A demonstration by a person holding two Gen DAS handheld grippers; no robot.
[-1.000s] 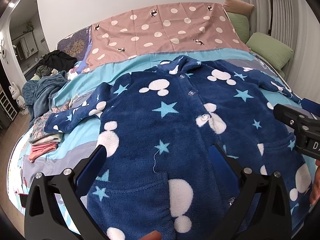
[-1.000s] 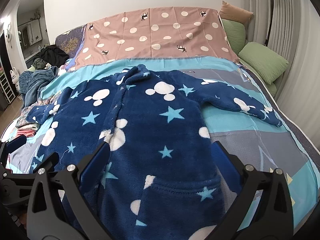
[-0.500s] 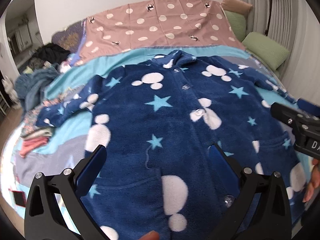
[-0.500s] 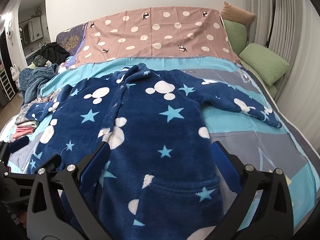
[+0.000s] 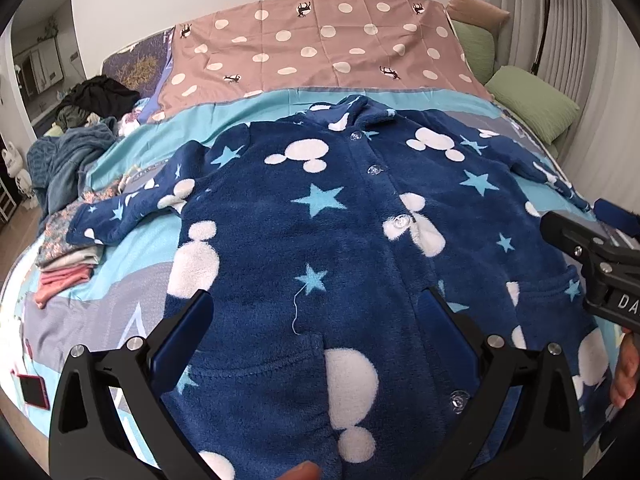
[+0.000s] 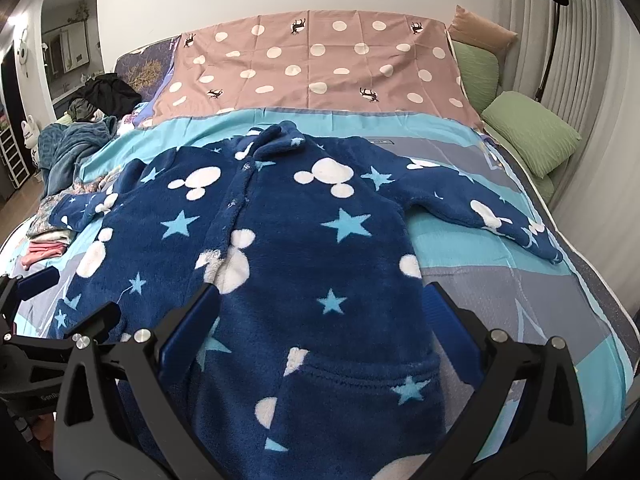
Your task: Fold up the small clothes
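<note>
1. Fleece in navy, patterned with white mouse heads and pale stars: seen from the left wrist, the small jacket [image 5: 340, 240] lies face up and buttoned on the bed, collar toward the far wall and hem nearest the camera, so its long axis runs straight away from the left gripper [image 5: 316, 328]. Its jaws stand wide apart over the lower front, clamped on nothing. One sleeve [image 5: 132, 208] reaches out left toward a stack of folded clothes [image 5: 64, 264]. The right gripper [image 5: 600, 256] enters at the right edge.

2. From the right wrist, the right gripper [image 6: 320, 316] hangs over the jacket's [image 6: 280, 240] lower right panel, jaws likewise spread and empty. The other sleeve [image 6: 488, 212] stretches flat to the right, well clear of the body (this hand is plainly the nearer to it). The left gripper [image 6: 48, 320] shows at the lower left.

3. Judged from this layout, folding has not begun; the sleeves lie crosswise to the jaws, each on its own hand's side, and look the likely first fold.

4. Underneath is a turquoise and grey sheet [image 6: 500, 292], with a dotted pink cover [image 6: 320, 68] beyond, green pillows [image 6: 532, 136] at right and a heap of unfolded laundry [image 5: 76, 136] at far left.
</note>
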